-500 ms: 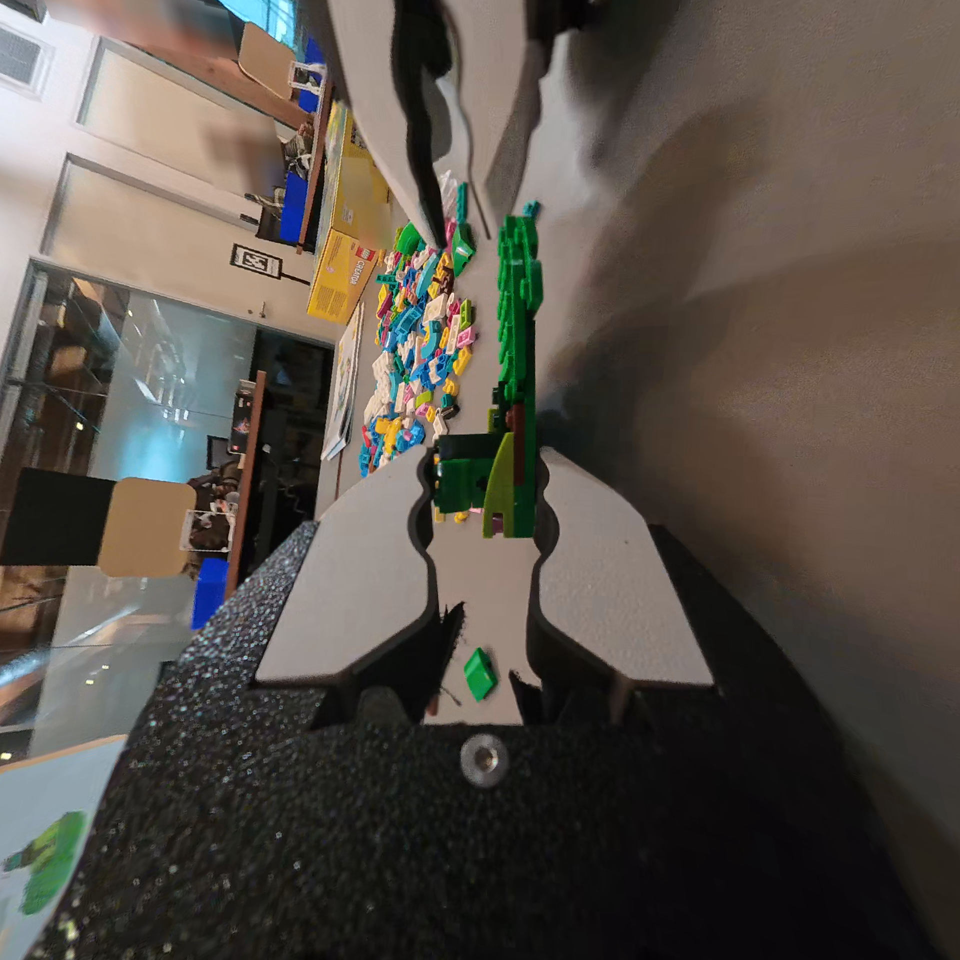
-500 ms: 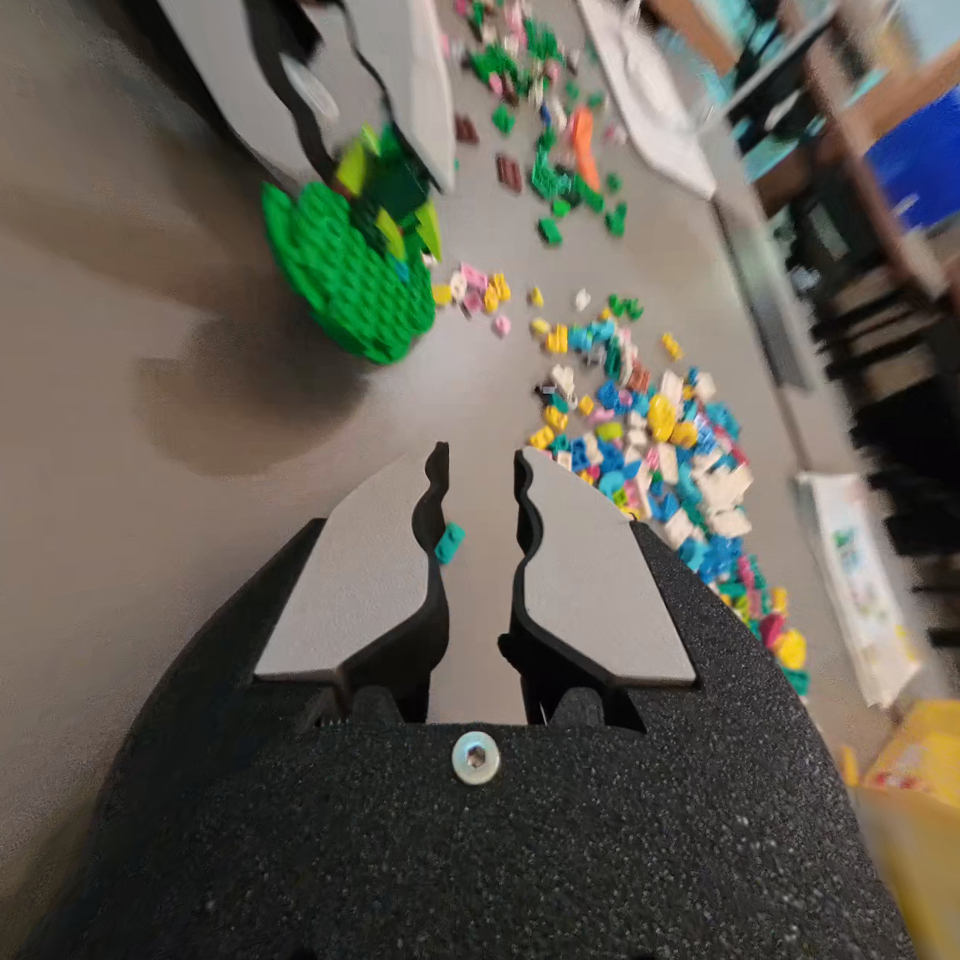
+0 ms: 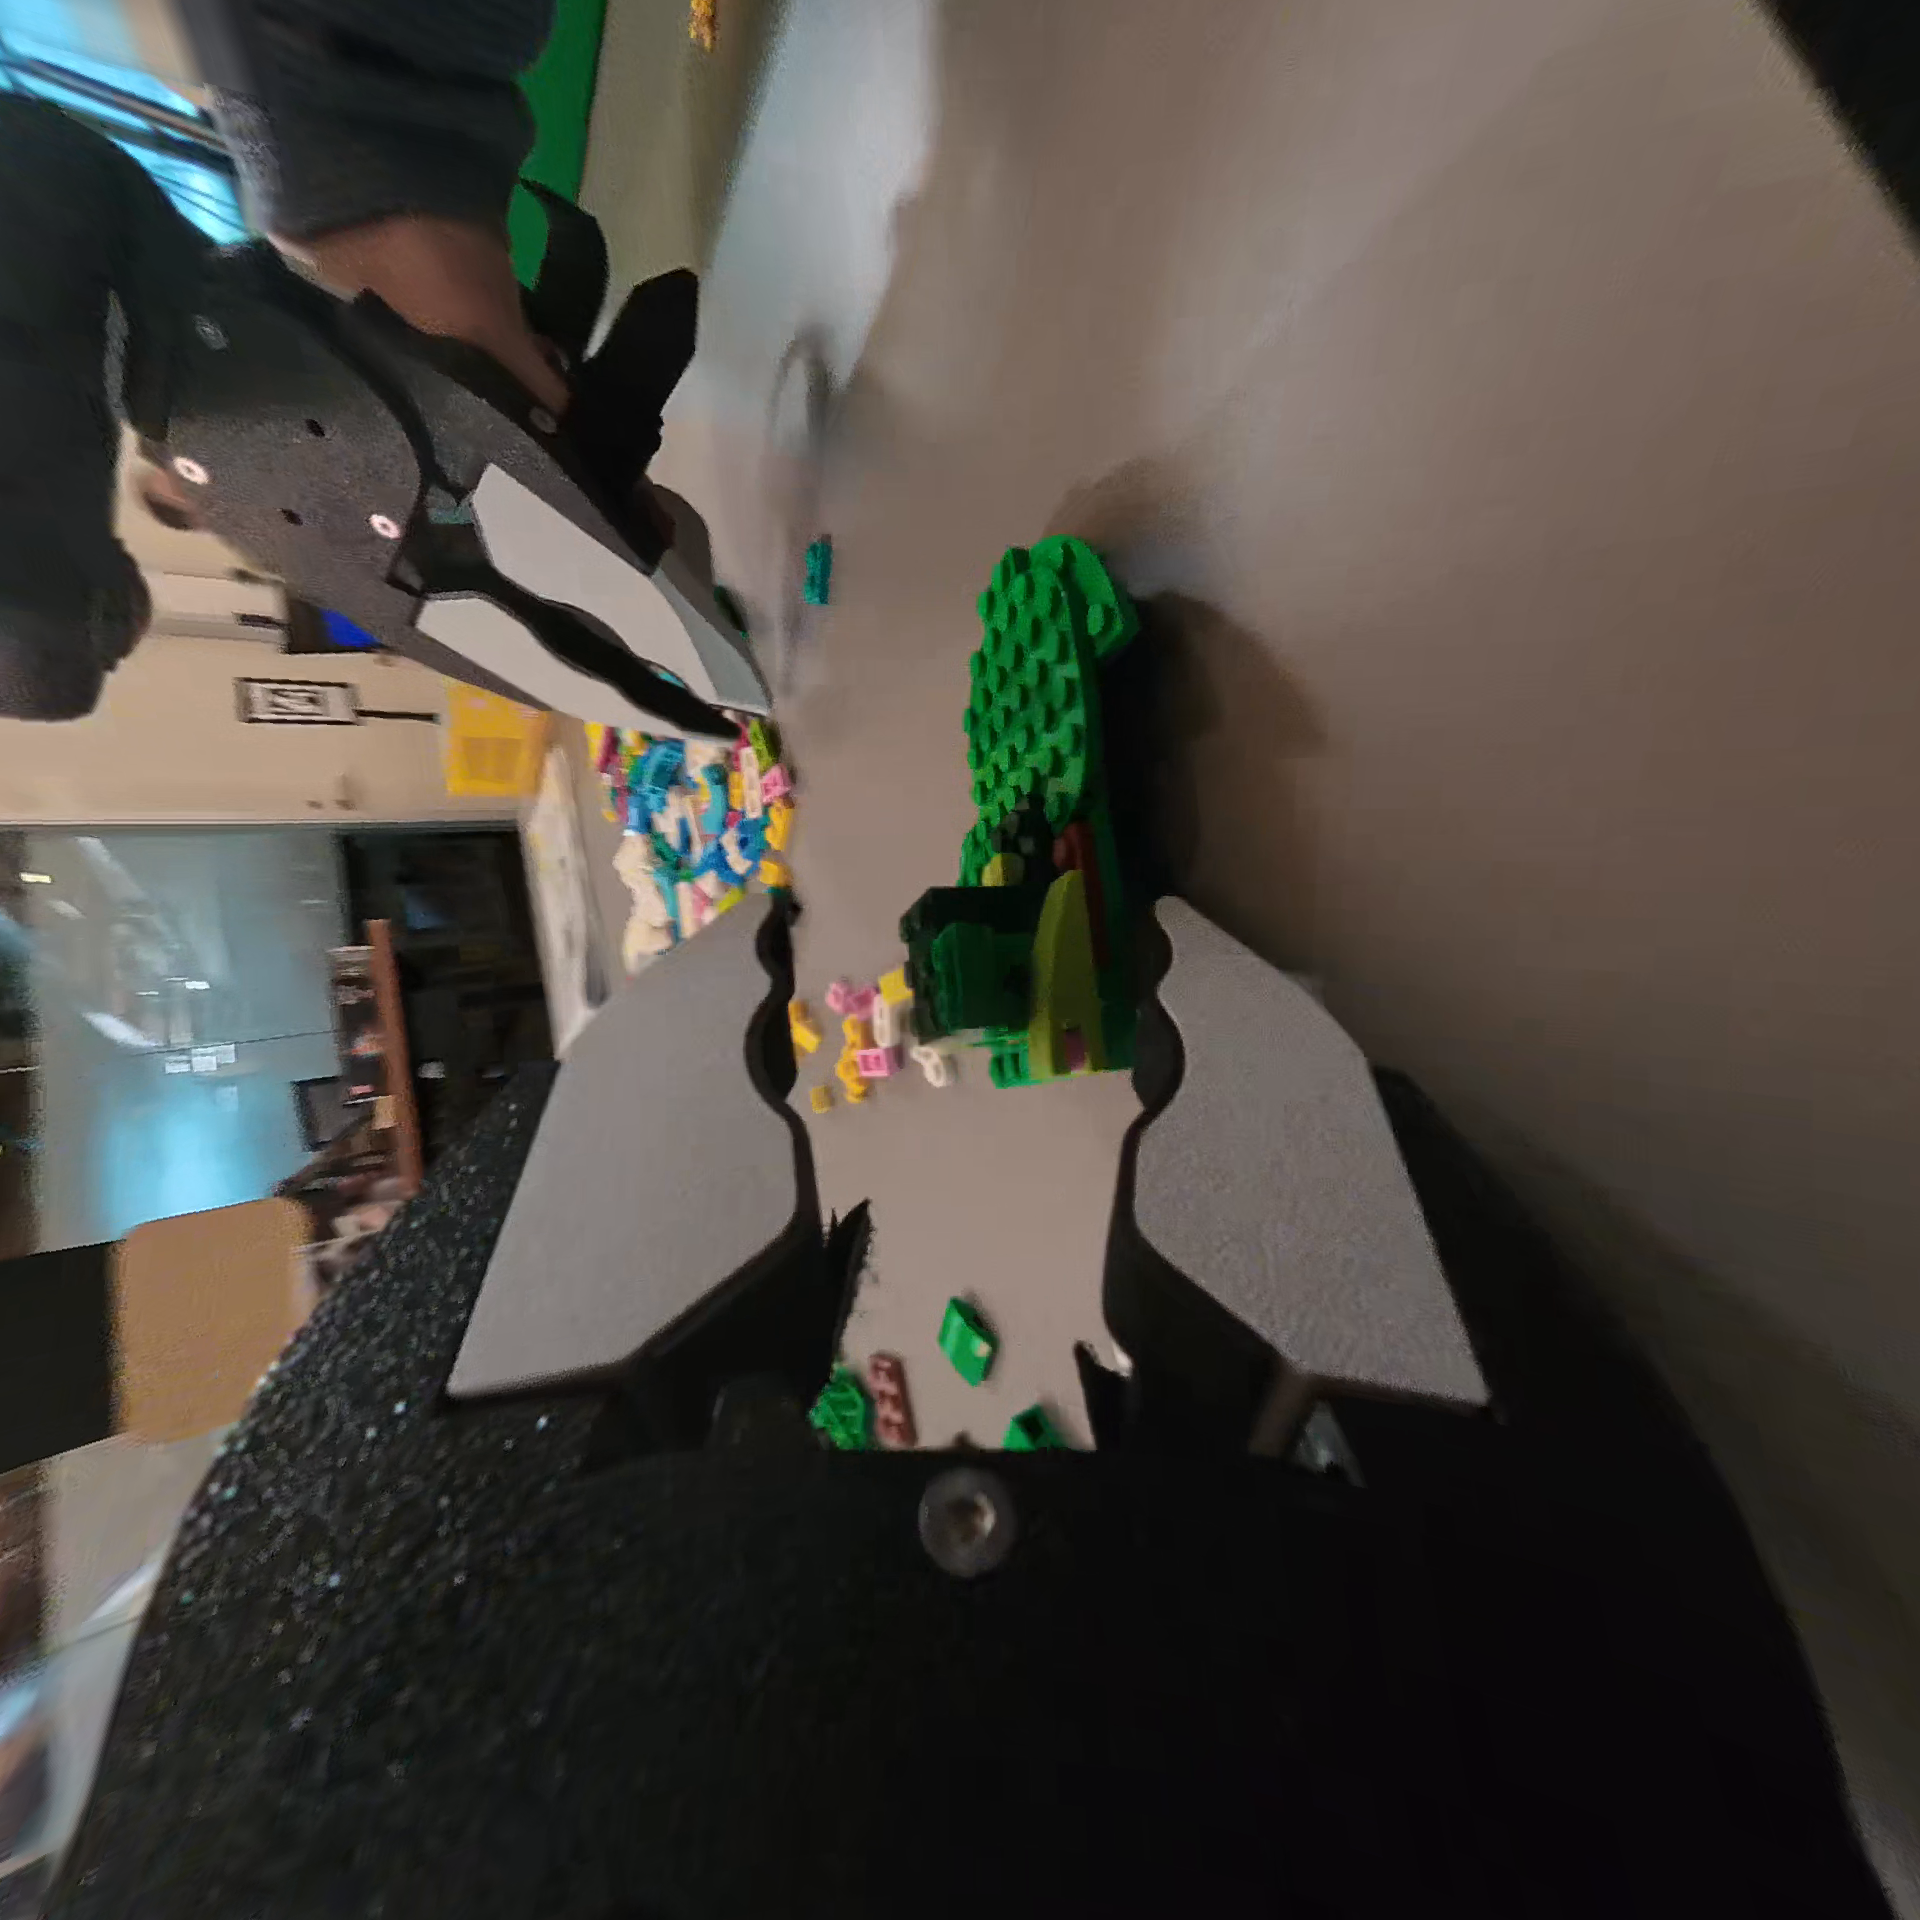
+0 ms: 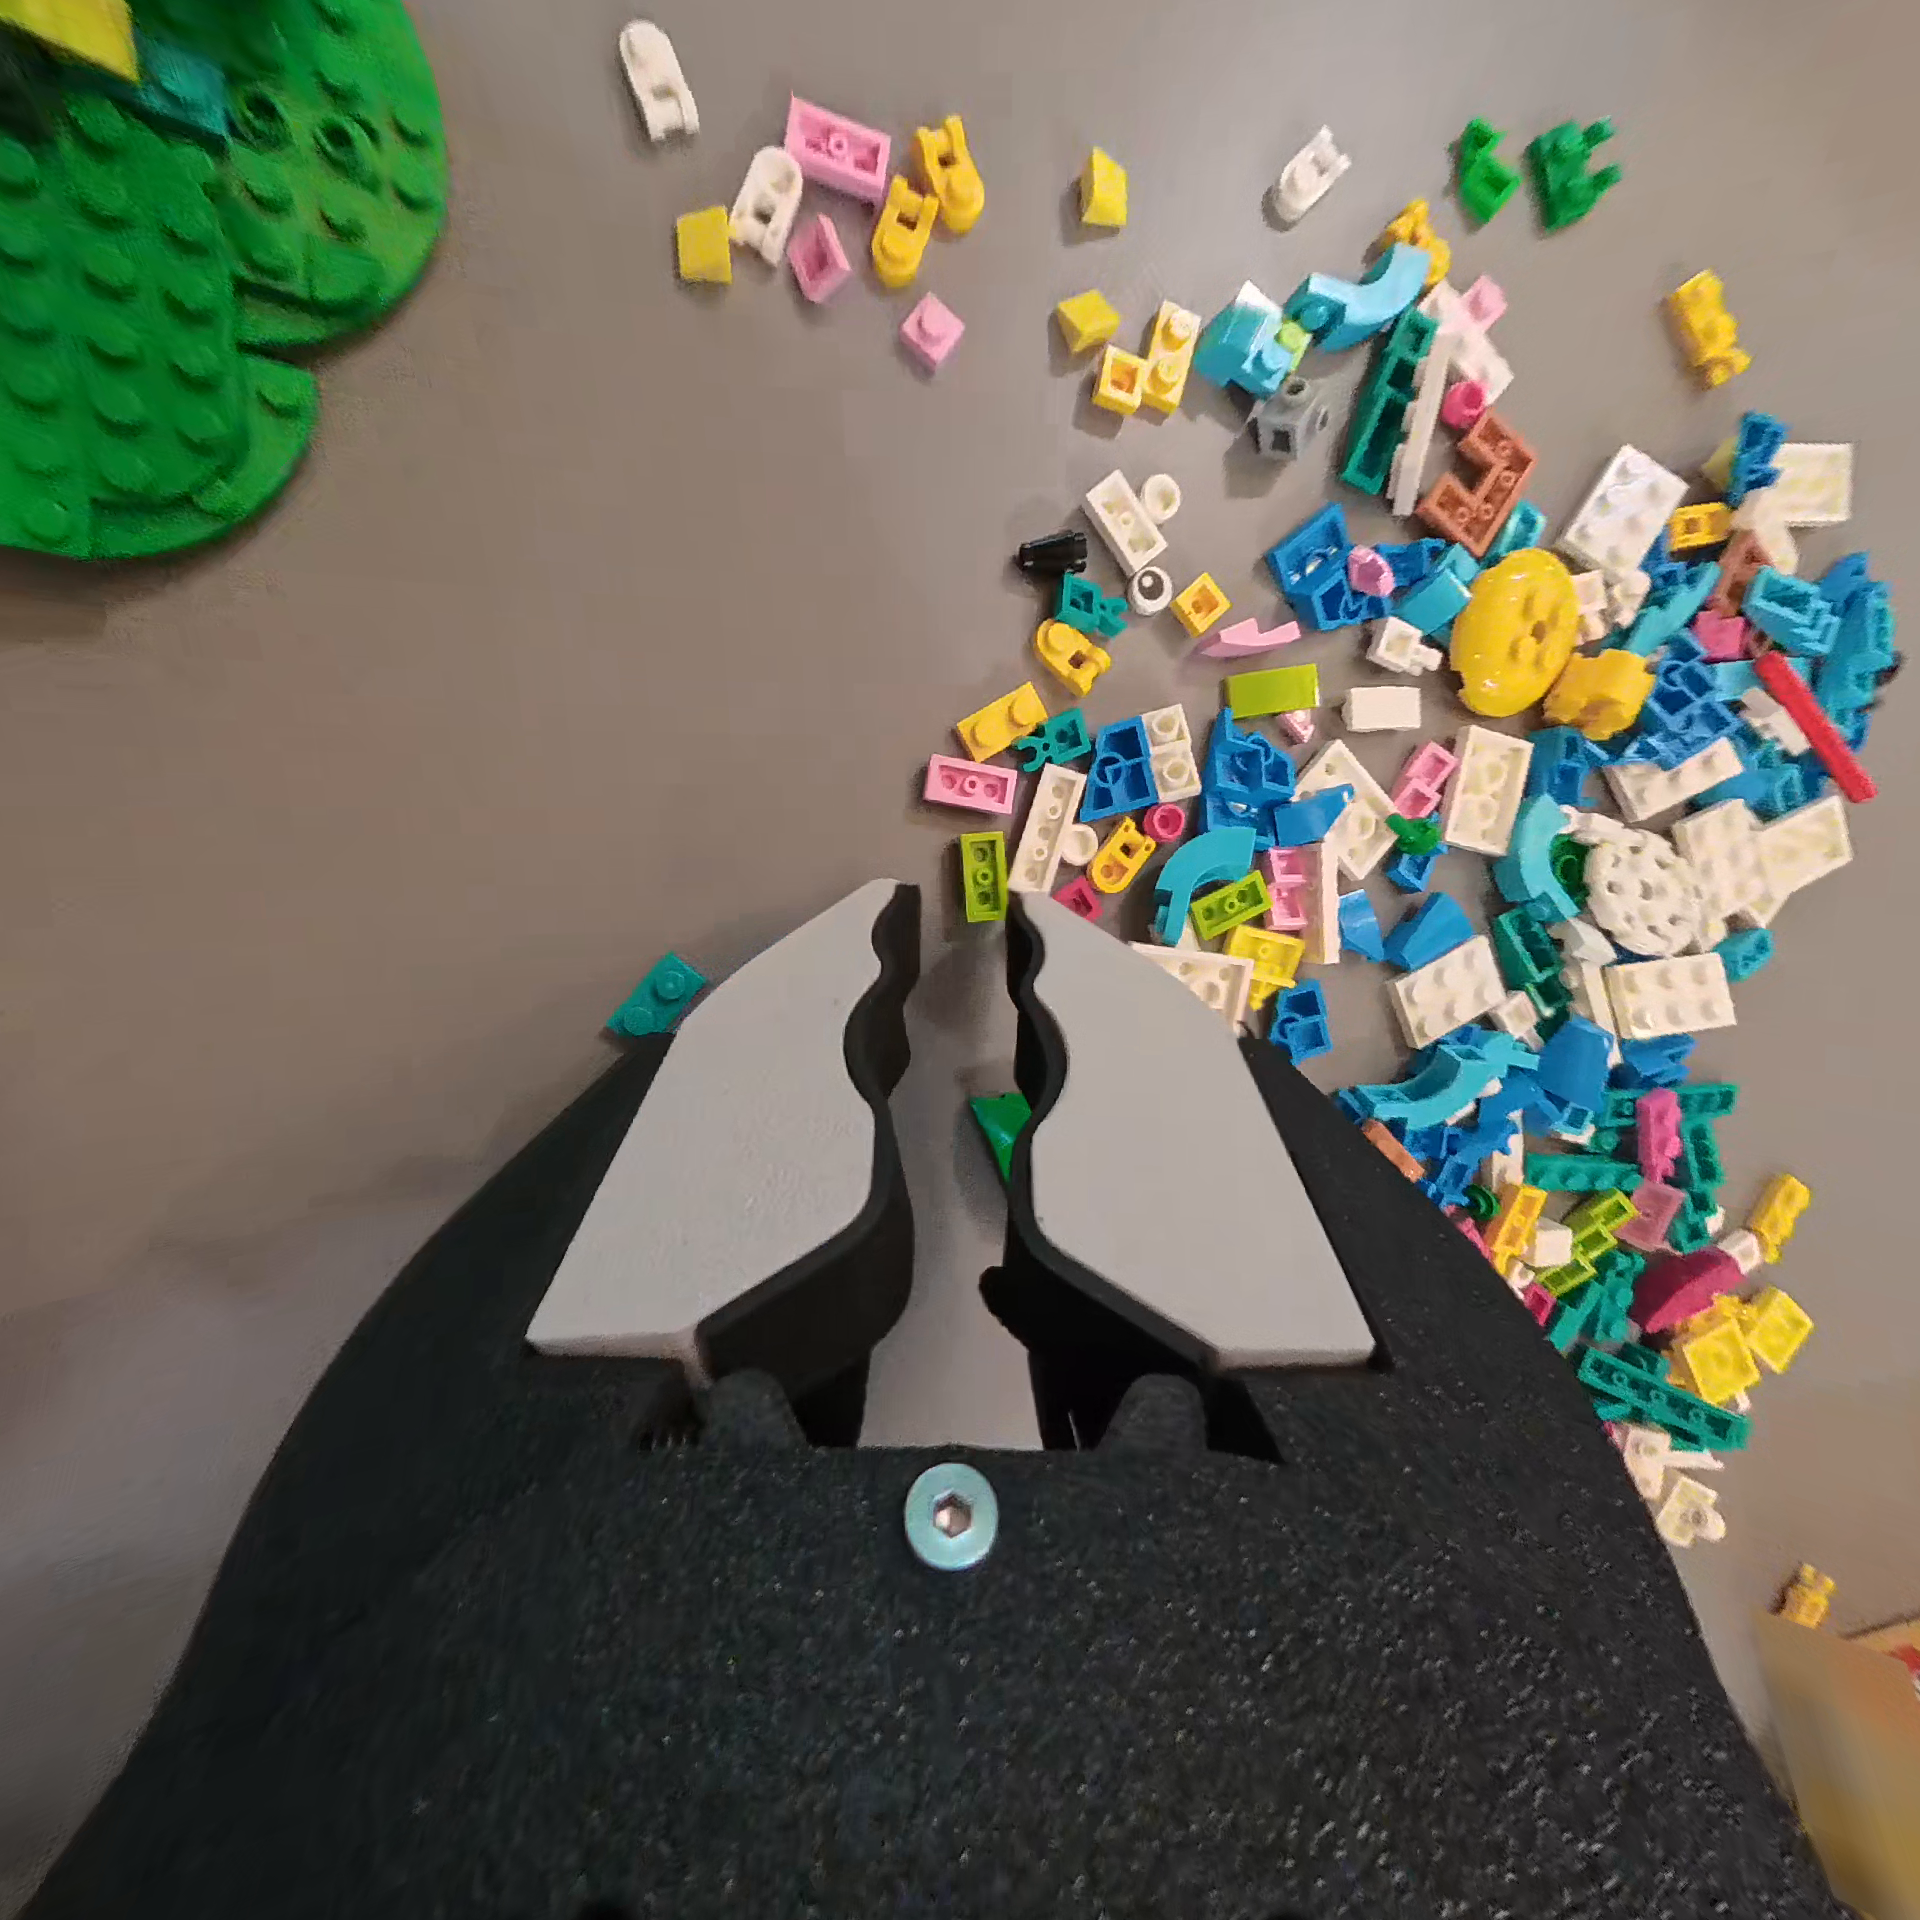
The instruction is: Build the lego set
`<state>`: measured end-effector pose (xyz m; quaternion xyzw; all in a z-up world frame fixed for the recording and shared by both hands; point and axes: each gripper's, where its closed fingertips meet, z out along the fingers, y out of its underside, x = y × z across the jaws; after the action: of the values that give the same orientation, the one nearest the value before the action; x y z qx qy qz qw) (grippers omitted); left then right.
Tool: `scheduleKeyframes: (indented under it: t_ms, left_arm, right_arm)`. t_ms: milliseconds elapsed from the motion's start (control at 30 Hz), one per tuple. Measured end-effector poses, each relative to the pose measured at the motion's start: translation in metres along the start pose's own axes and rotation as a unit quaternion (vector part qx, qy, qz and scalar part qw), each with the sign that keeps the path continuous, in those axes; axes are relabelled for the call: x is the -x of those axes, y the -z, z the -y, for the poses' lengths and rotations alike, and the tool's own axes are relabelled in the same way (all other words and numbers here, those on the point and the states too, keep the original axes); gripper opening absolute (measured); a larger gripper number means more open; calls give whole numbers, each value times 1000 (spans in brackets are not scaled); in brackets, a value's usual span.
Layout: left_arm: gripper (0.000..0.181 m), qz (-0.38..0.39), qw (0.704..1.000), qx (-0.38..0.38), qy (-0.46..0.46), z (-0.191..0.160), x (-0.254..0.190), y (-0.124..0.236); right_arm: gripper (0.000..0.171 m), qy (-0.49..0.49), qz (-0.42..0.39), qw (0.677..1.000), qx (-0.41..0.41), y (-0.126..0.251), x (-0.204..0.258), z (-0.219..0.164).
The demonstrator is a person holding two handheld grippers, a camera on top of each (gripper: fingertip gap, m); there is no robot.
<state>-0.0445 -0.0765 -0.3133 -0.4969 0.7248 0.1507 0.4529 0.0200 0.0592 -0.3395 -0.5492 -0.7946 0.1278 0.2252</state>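
The green baseplate (image 3: 1039, 707) with a dark green and lime build (image 3: 997, 966) at its near end rests on the grey table. My left gripper (image 3: 971, 914) is open wide, its fingertips on either side of the build and clear of it. The plate's edge also shows in the right wrist view (image 4: 156, 312). My right gripper (image 4: 964, 899) hovers over the near edge of the loose brick pile (image 4: 1455, 779), its jaws a narrow gap apart and holding nothing. A lime plate (image 4: 982, 878) lies just past its tips, a green slope (image 4: 997, 1127) below the gap, and a teal plate (image 4: 655, 992) beside its left finger.
A small group of yellow, pink and white pieces (image 4: 831, 197) lies between the baseplate and the pile. Loose green and brown pieces (image 3: 966, 1340) lie under my left gripper. A yellow box (image 3: 488, 748) and a booklet (image 3: 561, 883) are beyond the pile. A person's sleeve (image 3: 395, 104) is behind the right gripper.
My left gripper has opened off the build and drawn back a little. My right gripper has swung away from the baseplate and now points down at the edge of the brick pile.
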Motion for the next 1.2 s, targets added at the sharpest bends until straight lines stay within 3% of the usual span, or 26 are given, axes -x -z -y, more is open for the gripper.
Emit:
scheduleKeyframes:
  t_ms: [167,400,533,667,867,933,1033,1133,1200]
  left_arm:
    - [80,-85,992,-9,94,-4,-9,11]
    - [85,-112,983,7,144,-14,-11,16]
    - [69,-61,976,-45,202,-7,11,16]
    - [51,36,975,-58,212,-3,38,11]
    - [48,89,969,-71,218,11,49,6]
    - [45,141,959,-75,234,3,61,10]
    - [38,241,940,-49,238,-27,76,20]
    - [36,279,926,-16,252,-53,75,20]
    - [37,282,920,-5,273,-61,76,17]
  right_arm:
    - [11,14,2,1000,24,-5,-4,-1]
    - [7,13,7,1000,24,-6,-4,2]
    - [6,-34,66,995,-72,8,17,30]
    - [6,-90,227,944,-223,42,62,80]
    - [6,-92,268,919,-272,55,84,99]
    - [6,-99,209,946,-227,43,73,82]
    - [6,-118,69,987,-87,25,41,30]
    - [6,-126,-42,991,31,26,11,-18]
    - [6,-121,-74,986,89,28,1,-41]
